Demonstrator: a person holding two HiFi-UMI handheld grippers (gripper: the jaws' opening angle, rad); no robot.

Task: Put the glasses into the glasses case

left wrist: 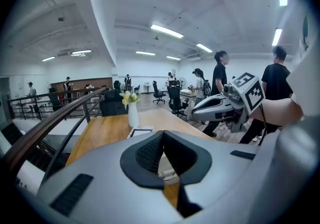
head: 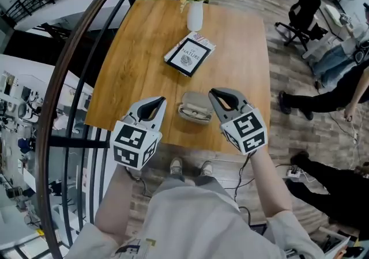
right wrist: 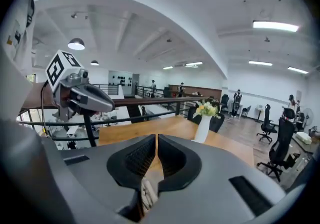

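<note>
The person holds both grippers up in front of the body, side by side and apart, each pointing forward and slightly downward. The left gripper (head: 160,102) has its two dark jaws closed tip to tip, with nothing between them. The right gripper (head: 213,93) has its jaws drawn together as well, with only a thin slit at the tips, and holds nothing. The left forearm (head: 112,206) and the right forearm (head: 271,183) are bare and reach forward under the marker cubes.
</note>
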